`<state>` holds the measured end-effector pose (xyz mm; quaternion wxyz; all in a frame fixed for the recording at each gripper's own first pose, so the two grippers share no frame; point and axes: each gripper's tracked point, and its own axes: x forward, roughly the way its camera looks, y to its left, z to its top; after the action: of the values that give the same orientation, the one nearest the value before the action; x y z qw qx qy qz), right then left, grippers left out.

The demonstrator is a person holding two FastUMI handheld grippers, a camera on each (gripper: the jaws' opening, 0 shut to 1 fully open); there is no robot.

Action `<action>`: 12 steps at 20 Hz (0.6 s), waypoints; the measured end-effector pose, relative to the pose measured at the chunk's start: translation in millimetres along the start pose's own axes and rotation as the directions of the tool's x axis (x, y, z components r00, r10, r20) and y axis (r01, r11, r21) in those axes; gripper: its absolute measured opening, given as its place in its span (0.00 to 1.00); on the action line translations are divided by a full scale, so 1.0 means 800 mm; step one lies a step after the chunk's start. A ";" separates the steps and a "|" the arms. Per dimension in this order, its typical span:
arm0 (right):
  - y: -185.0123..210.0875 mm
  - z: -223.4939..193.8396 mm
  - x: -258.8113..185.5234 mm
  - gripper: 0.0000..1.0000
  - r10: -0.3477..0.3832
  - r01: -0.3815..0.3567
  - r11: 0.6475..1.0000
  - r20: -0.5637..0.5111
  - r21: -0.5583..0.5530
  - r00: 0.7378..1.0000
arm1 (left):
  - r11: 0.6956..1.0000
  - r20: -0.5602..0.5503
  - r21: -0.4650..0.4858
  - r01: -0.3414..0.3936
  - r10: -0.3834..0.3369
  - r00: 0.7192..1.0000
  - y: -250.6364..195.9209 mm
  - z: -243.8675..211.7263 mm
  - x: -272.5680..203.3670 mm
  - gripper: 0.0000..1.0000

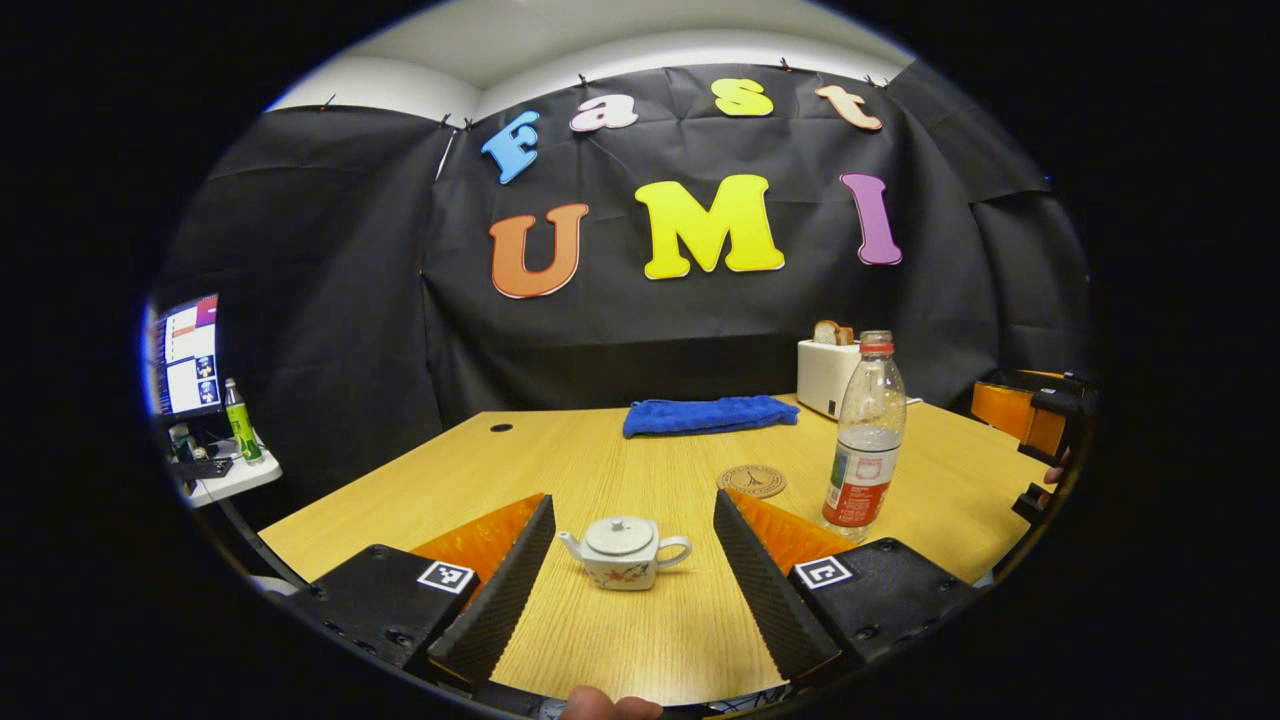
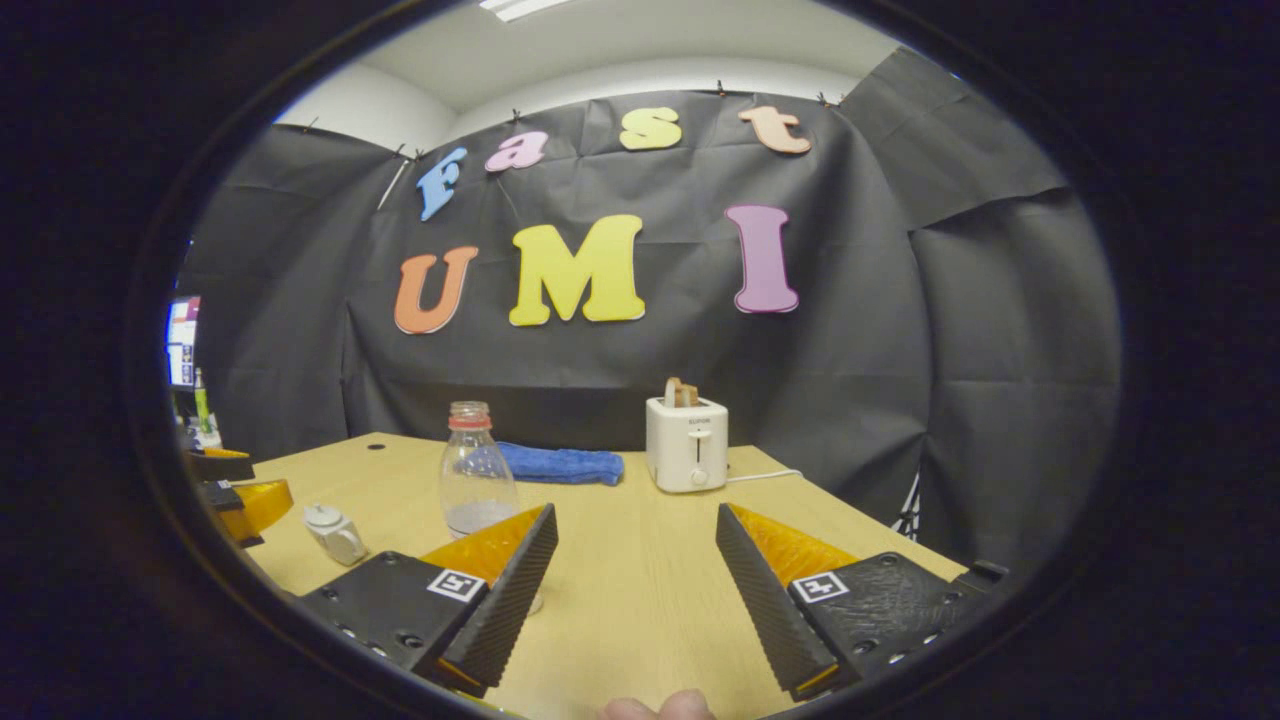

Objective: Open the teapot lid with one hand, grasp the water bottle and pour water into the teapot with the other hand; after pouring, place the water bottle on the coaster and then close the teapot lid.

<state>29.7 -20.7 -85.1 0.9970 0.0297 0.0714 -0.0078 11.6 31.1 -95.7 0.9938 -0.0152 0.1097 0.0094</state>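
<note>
A small white teapot (image 1: 624, 555) with its lid on sits on the wooden table, straight ahead of my left gripper (image 1: 632, 555), which is open with nothing held; the pot lies just beyond the fingertips. A clear water bottle (image 1: 865, 437) without a cap stands upright to the right of it, and a round cork coaster (image 1: 752, 480) lies behind and between them. In the right gripper view my right gripper (image 2: 635, 565) is open and empty, the bottle (image 2: 476, 483) stands just beyond its left finger, and the teapot (image 2: 336, 535) sits farther left.
A folded blue towel (image 1: 709, 414) lies at the back of the table. A white toaster (image 2: 686, 443) with bread stands at the back, its cord trailing right. A side shelf with a monitor (image 1: 186, 355) and a green bottle (image 1: 240, 421) is off the table's left.
</note>
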 end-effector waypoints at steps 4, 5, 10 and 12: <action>-0.013 -0.008 0.005 0.97 -0.026 0.025 0.999 -0.008 -0.021 1.000 | 1.000 -0.038 -0.024 0.020 -0.021 0.999 0.000 -0.010 0.030 1.00; -0.018 -0.009 0.006 0.95 -0.039 0.039 0.999 -0.002 -0.032 0.999 | 0.999 -0.050 -0.026 0.022 -0.023 0.998 0.001 -0.012 0.036 1.00; -0.028 -0.020 0.010 0.95 -0.064 0.064 0.996 -0.006 -0.070 0.998 | 0.999 -0.130 -0.013 0.040 -0.041 0.991 0.003 -0.036 0.069 0.83; -0.032 -0.018 0.013 0.95 -0.078 0.078 0.993 0.002 -0.088 0.997 | 0.999 -0.147 -0.006 0.044 -0.045 0.988 0.006 -0.040 0.076 0.70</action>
<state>37.6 -45.8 -102.5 0.9962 -0.0168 0.0732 -0.0435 63.8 35.4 -140.7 0.9829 -0.0195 0.1825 -0.0137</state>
